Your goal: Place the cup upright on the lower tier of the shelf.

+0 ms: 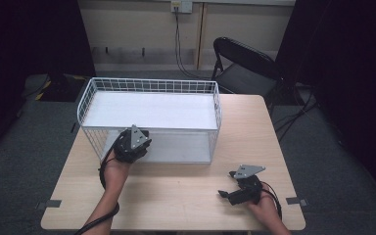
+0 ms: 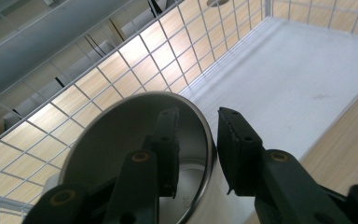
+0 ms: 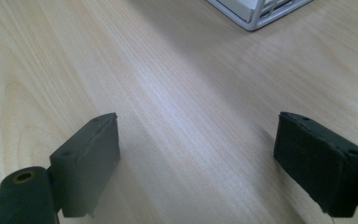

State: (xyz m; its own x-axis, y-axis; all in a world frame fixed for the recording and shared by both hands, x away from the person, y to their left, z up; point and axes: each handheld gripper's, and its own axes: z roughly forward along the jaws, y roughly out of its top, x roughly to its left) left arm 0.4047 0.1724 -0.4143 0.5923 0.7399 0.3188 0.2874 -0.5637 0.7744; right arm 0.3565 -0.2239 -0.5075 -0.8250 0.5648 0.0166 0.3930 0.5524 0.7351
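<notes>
A: What surrounds the wire basket?

B: It sits on a light wooden counter, toward its far left part. Past the basket the floor is grey carpet, a black folding chair stands beyond its right end, and a pale wall with a socket and hanging cables runs behind it. The basket is white wire, turned on its side so the opening faces the person, and it is lined with white panels.

A: And the left tool?

B: It reaches into the basket's near left corner. A steel cup stands there by the mesh wall. One jaw is inside the cup, the other just outside its rim, so the wall sits between them. The pads have let go; I see a sliver of gap at the rim, so the cup is released.

A: Anything else in the basket?

B: Nothing I can make out besides the cup.

A: The right tool?

B: Well right of the basket's near corner, low over bare counter, jaws spread wide, holding nothing.
</notes>
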